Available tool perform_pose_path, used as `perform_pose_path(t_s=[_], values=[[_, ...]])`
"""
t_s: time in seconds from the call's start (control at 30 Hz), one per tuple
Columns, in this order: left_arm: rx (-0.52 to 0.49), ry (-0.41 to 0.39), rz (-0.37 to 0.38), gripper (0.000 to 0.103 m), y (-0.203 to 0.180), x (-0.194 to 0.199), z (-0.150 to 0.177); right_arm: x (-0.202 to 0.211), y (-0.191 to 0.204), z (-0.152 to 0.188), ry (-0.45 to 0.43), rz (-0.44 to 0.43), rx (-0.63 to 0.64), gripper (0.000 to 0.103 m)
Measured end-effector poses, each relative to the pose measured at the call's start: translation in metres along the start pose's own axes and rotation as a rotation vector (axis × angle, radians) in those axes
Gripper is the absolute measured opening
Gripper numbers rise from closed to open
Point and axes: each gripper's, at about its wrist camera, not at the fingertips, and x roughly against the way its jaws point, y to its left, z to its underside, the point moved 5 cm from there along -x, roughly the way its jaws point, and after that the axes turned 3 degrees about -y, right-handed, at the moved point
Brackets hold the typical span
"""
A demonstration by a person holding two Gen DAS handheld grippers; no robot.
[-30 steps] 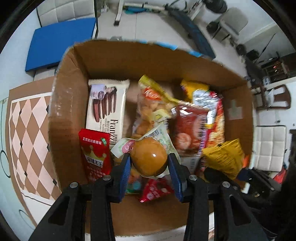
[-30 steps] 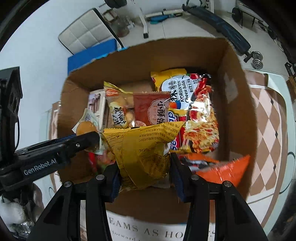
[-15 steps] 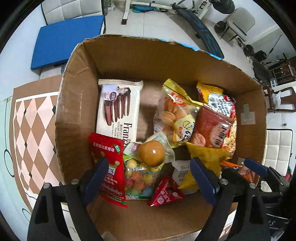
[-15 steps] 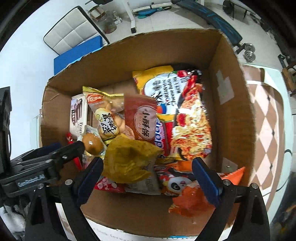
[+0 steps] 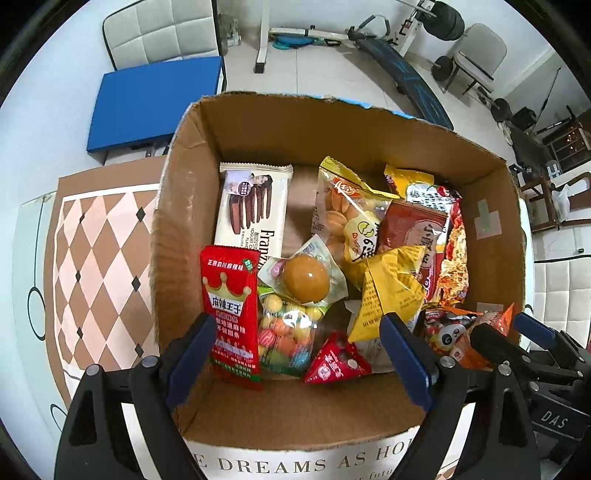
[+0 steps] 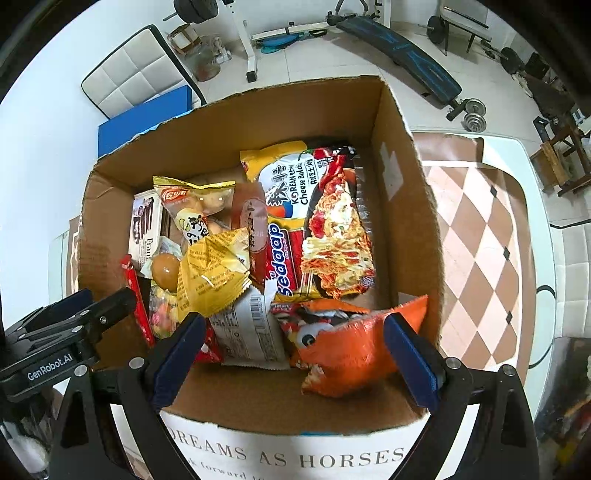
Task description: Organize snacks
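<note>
An open cardboard box (image 5: 184,206) (image 6: 406,206) holds several snack packs. The round brown snack in clear wrap (image 5: 306,280) (image 6: 166,267) rests on a bag of coloured candies (image 5: 286,334), beside a red packet (image 5: 231,306) and a white wafer pack (image 5: 255,210). A crumpled yellow bag (image 5: 391,291) (image 6: 210,273) lies in the middle of the heap. A noodle pack (image 6: 328,225) and an orange bag (image 6: 354,347) sit on the right. My left gripper (image 5: 297,354) hangs open above the box's near edge, empty. My right gripper (image 6: 293,350) is also open and empty, above the orange bag.
The box stands on a table with a brown and pink diamond-pattern mat (image 5: 96,266) (image 6: 480,243) and a white printed sheet (image 6: 295,458). Beyond are a blue pad (image 5: 155,103), white padded chairs (image 5: 162,33) and gym equipment (image 6: 399,37) on the floor.
Both grippers opened: the left let go of the round brown snack, the right let go of the yellow bag. Both items now lie in the box, and both grippers have pulled up and back.
</note>
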Motion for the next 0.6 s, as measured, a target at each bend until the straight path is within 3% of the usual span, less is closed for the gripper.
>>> perform_pose_path(t_s=[0.3,0.6], values=[[0.0,-0.095,-0.021,0.09,-0.005,0.042,0.01,0.033,-0.001,0.011,-0.053,0.015,0.023,0.099],[-0.015,-0.239,-0.038,0.09,-0.016,0.106,0.042,0.097,0.005,0.04,-0.164,0.008,0.068,0.099]])
